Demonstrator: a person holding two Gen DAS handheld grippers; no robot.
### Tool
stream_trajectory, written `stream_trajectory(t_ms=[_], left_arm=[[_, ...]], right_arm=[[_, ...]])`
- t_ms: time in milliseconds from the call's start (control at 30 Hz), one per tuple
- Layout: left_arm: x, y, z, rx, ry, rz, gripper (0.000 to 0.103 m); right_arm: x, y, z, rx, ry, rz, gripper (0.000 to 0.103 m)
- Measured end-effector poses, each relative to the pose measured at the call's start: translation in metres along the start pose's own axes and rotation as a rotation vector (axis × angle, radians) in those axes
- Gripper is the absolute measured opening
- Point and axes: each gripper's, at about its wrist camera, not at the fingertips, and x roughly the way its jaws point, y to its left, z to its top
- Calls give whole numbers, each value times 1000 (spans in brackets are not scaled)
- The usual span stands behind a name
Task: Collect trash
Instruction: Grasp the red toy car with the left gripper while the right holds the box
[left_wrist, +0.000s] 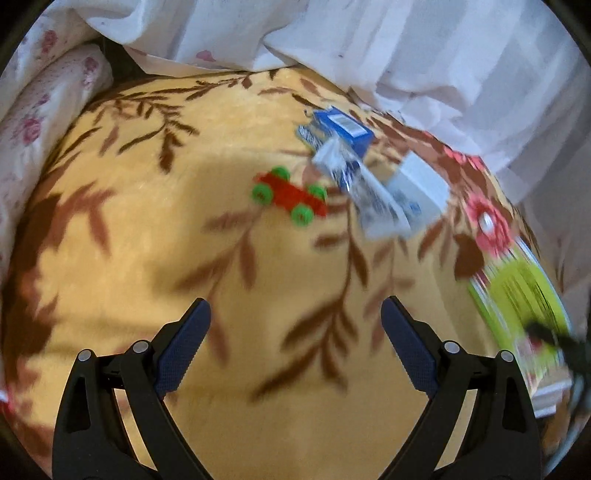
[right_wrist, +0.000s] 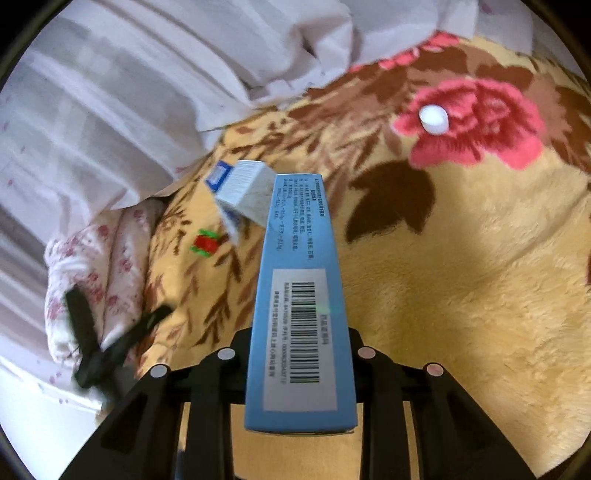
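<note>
Left wrist view: the left gripper (left_wrist: 295, 354) has its jaws apart and empty above the bed (left_wrist: 147, 258)'s yellow floral blanket.
Trash ahead: a blurred cluster of what look like two boxes and a wrapper (left_wrist: 369, 177) lies up and right of it, near the bed's far edge.
Toy: one red car (left_wrist: 290, 195) just left of the cluster.
Right wrist view: the right gripper (right_wrist: 299, 373) is clamped on one blue box (right_wrist: 299, 295), its long axis pointing away.
Loose: one white cap (right_wrist: 433, 118), far right.

A home bedroom: a plush floral blanket (left_wrist: 147, 240), rose-print pillow (left_wrist: 44, 110) and rumpled white sheet (left_wrist: 406, 48).
</note>
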Motion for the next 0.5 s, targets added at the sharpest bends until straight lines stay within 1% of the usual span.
stream_trajectory(t_ms=[133, 233, 400, 433, 467, 500], left_arm=[[33, 5, 35, -100, 10, 5, 91], [56, 5, 57, -137, 18, 44, 91], [81, 11, 76, -212, 47, 35, 91], [85, 11, 78, -219, 51, 48, 87], [86, 10, 78, -217, 47, 64, 82], [86, 9, 78, -208, 43, 78, 67]], right_arm=[[-21, 6, -9, -62, -37, 6, 27], [-32, 8, -15, -94, -53, 10, 27], [-39, 8, -22, -115, -59, 16, 27], [-40, 7, -23, -115, -54, 25, 27], [-40, 7, -23, -116, -52, 30, 27], [-40, 7, -25, -117, -51, 33, 27]])
